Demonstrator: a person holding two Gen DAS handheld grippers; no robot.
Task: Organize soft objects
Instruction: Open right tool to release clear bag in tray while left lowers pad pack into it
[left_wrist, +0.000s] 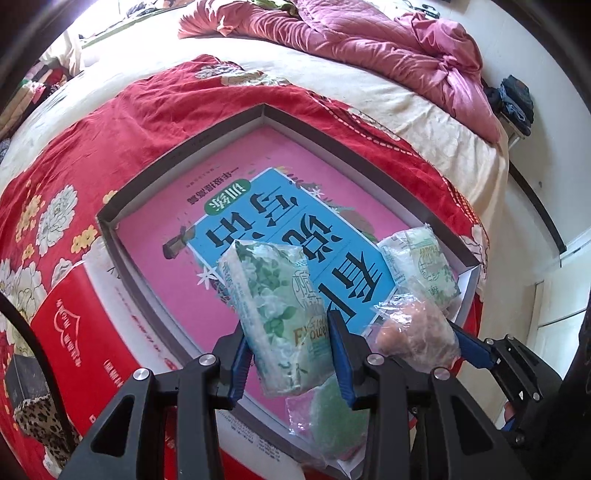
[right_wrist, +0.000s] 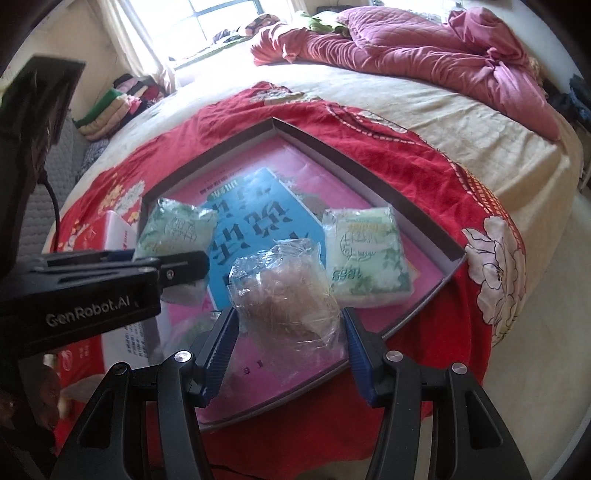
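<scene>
My left gripper (left_wrist: 290, 354) is shut on a green floral tissue pack (left_wrist: 277, 310), held tilted above a shallow grey-rimmed box (left_wrist: 184, 147). The box is lined pink and has a blue book (left_wrist: 280, 229) inside. My right gripper (right_wrist: 288, 332) is shut on a clear plastic bag with a brown soft thing (right_wrist: 284, 291), hanging over the box's (right_wrist: 351, 155) near side. Another tissue pack (right_wrist: 365, 254) lies in the box's right corner. A bagged green soft thing (left_wrist: 332, 413) rests in the near corner, below my left fingers.
The box sits on a red floral blanket (left_wrist: 110, 122) over a cream bedsheet (right_wrist: 461, 122). A crumpled pink quilt (right_wrist: 424, 48) lies at the bed's far end. A red-and-white carton (left_wrist: 74, 332) lies left of the box. Folded clothes (right_wrist: 110, 103) are stacked by the window.
</scene>
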